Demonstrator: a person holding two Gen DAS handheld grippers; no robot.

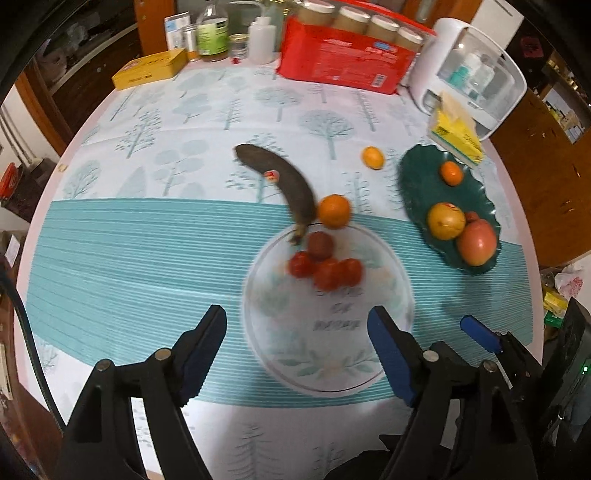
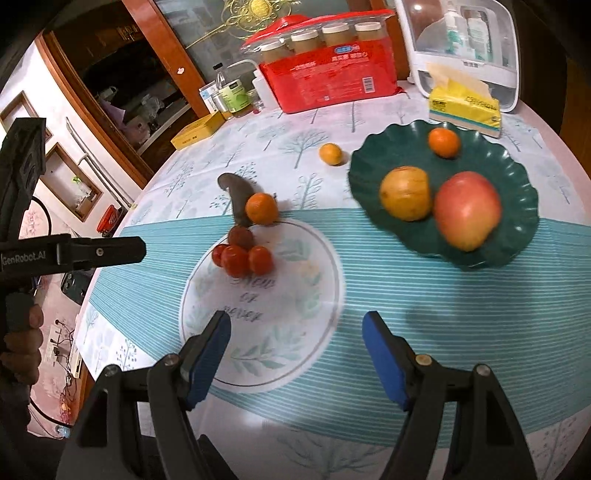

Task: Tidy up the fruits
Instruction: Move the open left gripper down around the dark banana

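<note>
At my twelve o'clock I see a red package [image 1: 345,61] with lidded jars [image 1: 357,20] behind it. Toward eleven, a yellow tin [image 1: 149,69] lies beside bottles [image 1: 212,31]. At one o'clock, a white clear-fronted case [image 1: 469,70] stands behind a yellow tissue pack [image 1: 458,134], on the tree-print tablecloth [image 1: 147,229].

Left gripper [image 1: 297,354], right gripper [image 2: 297,354]: jaws apart.
</note>
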